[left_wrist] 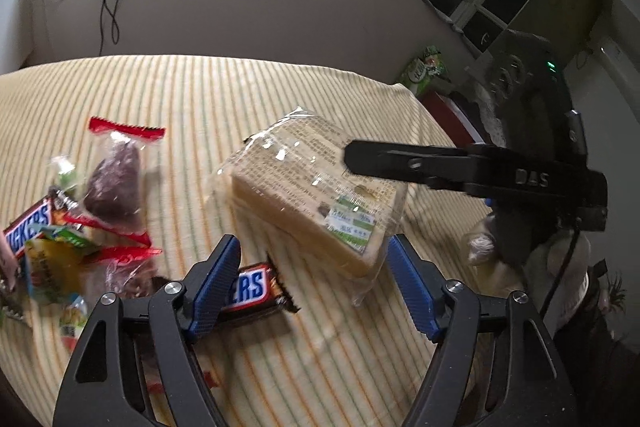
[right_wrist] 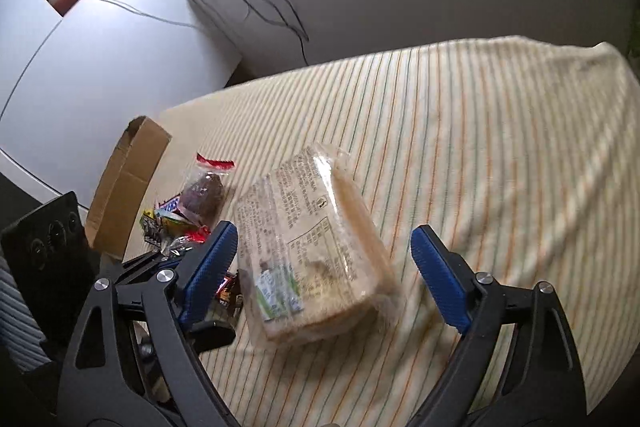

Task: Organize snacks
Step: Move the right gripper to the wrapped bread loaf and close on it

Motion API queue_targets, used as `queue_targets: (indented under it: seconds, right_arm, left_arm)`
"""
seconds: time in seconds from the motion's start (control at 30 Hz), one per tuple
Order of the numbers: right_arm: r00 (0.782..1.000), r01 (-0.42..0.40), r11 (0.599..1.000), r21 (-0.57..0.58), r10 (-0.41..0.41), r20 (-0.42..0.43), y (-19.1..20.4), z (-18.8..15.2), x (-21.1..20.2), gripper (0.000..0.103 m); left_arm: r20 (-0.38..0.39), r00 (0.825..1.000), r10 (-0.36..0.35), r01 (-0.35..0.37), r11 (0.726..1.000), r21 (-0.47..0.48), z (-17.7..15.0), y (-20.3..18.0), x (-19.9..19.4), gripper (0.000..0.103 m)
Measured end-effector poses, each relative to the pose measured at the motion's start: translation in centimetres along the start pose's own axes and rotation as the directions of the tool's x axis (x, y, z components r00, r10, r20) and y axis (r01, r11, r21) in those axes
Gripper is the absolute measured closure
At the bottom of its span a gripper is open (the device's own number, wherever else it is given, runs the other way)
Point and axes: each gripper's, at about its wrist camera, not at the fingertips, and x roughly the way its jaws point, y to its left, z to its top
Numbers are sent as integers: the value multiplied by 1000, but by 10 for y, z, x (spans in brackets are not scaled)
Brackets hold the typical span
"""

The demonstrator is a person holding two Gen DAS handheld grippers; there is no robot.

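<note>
In the left wrist view, the left gripper (left_wrist: 312,283) is sitting at the bottom of the frame with its blue-padded fingers (left_wrist: 214,287) spread apart and holding nothing. Just behind the left finger, a brown Snickers bar (left_wrist: 250,291) is lying on the striped cream cloth covering the bench (left_wrist: 168,99). Between and just beyond the fingertips, the clear-wrapped sandwich of pale sliced bread (left_wrist: 320,195) is resting on the cloth at mid frame. The right gripper (right_wrist: 324,263) is reaching in from the right edge, one dark finger over the sandwich's far corner; in its own view its fingers are standing wide apart around the sandwich, not touching it. At the left of the frame, a heap of small snack packets (left_wrist: 52,251) is lying beside a red-edged clear bag holding a dark bun (left_wrist: 116,183). Further back in the right wrist view, at the left, a brown cardboard box flap (right_wrist: 128,183) is standing by the heap.
</note>
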Motion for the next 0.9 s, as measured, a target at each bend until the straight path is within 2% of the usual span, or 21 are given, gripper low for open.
queue_targets:
  seconds: [0.13,0.4,0.67,0.9]
  right_arm:
    - [998,-37,999,-7,37,-49,2,4,13,13]
    - [993,-41,999,-6,40,-107,5,2,19,32]
    - [991,-29,999,-43,23,-130,19,-8,20,42]
    - [993,-37,996,-77,29,-111,45,-13,12,43]
  left_arm:
    - [-7,1000,-9,9,1000,4,4,-5,9,28]
    - [-48,998,-27,28,999,26,4,-6,25,28]
    - [-9,1000,-4,5,999,44,9,-6,15,29]
    - [51,998,31,-35,997,73,4,-5,-13,29]
